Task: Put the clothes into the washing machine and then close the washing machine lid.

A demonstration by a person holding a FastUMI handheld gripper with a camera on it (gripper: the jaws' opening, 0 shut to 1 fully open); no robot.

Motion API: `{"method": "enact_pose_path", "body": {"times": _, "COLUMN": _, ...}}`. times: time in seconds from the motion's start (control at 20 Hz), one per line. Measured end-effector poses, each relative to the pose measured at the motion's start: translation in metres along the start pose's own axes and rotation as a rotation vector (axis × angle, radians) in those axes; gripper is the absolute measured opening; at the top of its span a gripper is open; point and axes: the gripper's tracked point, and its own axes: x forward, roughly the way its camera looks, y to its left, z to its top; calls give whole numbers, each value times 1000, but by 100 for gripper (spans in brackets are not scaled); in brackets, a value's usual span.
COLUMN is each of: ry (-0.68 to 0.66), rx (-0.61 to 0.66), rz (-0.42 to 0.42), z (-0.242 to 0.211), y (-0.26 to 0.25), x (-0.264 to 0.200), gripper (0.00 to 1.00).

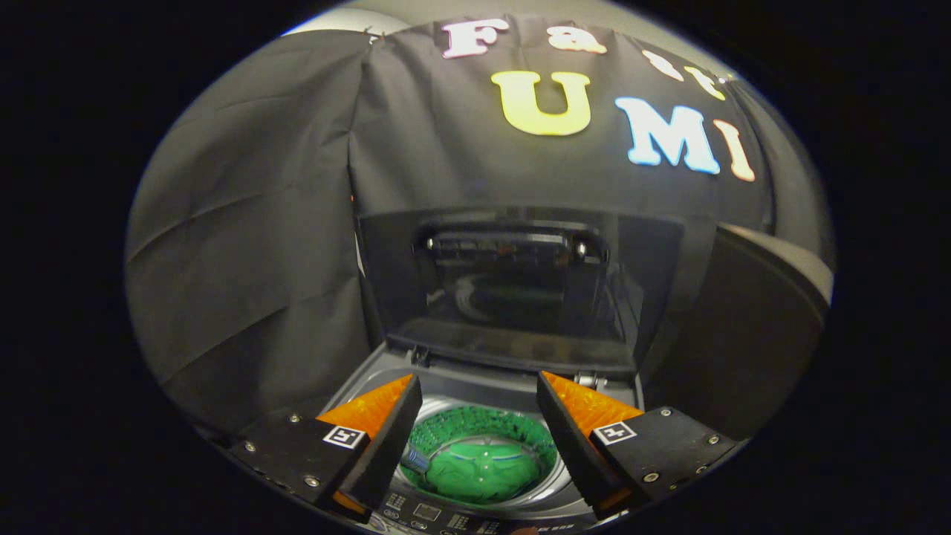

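Observation:
A top-loading washing machine (461, 386) stands below and just ahead of my fingers. Its lid (520, 286) is raised upright at the back, dark glass facing me. Down in the drum (520, 435) lies a bright green garment (483, 468), seen through the gap between my fingers. My gripper (479, 386) hovers above the drum opening, open, with nothing between its fingers. The fingers are apart from the cloth and from the lid.
The control panel (438, 516) of the machine runs along its near edge under my fingers. Black cloth walls stand behind and to the left of the machine. A dark rounded object (750, 334) rises to the right of the lid.

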Motion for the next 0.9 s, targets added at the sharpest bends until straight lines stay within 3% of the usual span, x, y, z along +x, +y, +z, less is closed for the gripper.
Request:
{"method": "enact_pose_path", "body": {"times": 0.5, "ry": -167, "rx": -6, "rz": -63, "z": 90, "y": -22, "x": 18, "gripper": 96}}
{"method": "enact_pose_path", "body": {"times": 0.9, "ry": -190, "rx": 29, "rz": -93, "z": 149, "y": -40, "x": 59, "gripper": 95}}
